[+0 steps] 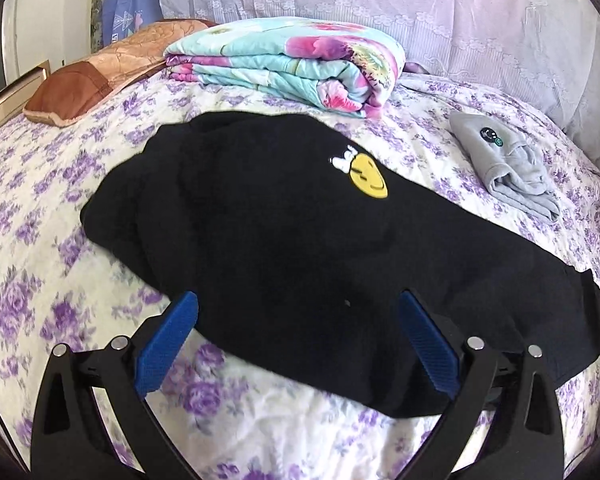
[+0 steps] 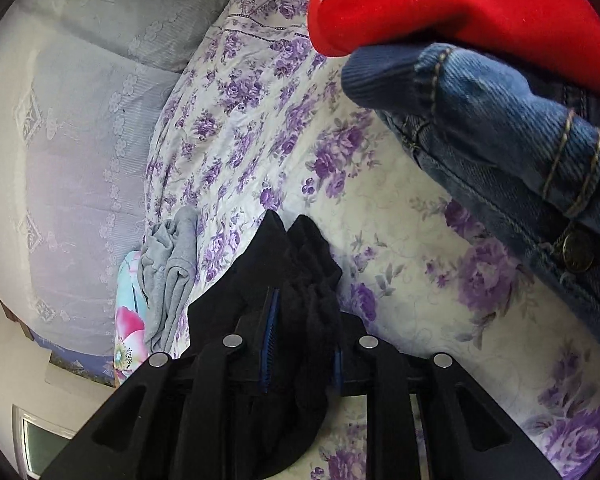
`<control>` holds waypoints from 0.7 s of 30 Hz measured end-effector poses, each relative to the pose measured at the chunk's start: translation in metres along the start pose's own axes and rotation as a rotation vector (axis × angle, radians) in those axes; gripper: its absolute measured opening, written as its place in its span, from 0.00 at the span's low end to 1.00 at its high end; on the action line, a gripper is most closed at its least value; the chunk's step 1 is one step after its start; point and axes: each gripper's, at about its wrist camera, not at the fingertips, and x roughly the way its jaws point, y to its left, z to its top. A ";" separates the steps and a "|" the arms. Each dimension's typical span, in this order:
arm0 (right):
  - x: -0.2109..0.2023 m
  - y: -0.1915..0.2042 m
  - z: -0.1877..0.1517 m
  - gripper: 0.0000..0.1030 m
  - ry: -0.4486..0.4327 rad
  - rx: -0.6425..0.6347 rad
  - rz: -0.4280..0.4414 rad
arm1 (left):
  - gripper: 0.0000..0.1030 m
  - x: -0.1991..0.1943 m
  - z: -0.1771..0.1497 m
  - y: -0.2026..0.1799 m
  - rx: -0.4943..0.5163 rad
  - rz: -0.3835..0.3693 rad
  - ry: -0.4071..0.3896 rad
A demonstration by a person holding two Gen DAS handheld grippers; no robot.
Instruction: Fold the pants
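Note:
Black pants [image 1: 284, 240] with a yellow smiley patch [image 1: 368, 180] lie spread across the flowered bedsheet [image 1: 40, 248]. My left gripper [image 1: 298, 340] is open, its blue pads on either side of the pants' near edge, holding nothing. My right gripper [image 2: 302, 320] is shut on a bunched end of the black pants [image 2: 308, 264], which rise between the blue pads.
A folded floral quilt [image 1: 292, 60] and a brown pillow [image 1: 96, 76] lie at the back. Folded grey pants [image 1: 508, 164] lie to the right. Blue jeans [image 2: 520, 128] and a red garment [image 2: 460, 4] lie near the right gripper. A lace curtain [image 2: 80, 140] hangs behind.

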 end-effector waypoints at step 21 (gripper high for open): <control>-0.022 0.006 0.007 0.56 -0.125 -0.097 -0.137 | 0.95 0.051 0.091 0.018 -0.074 0.046 0.037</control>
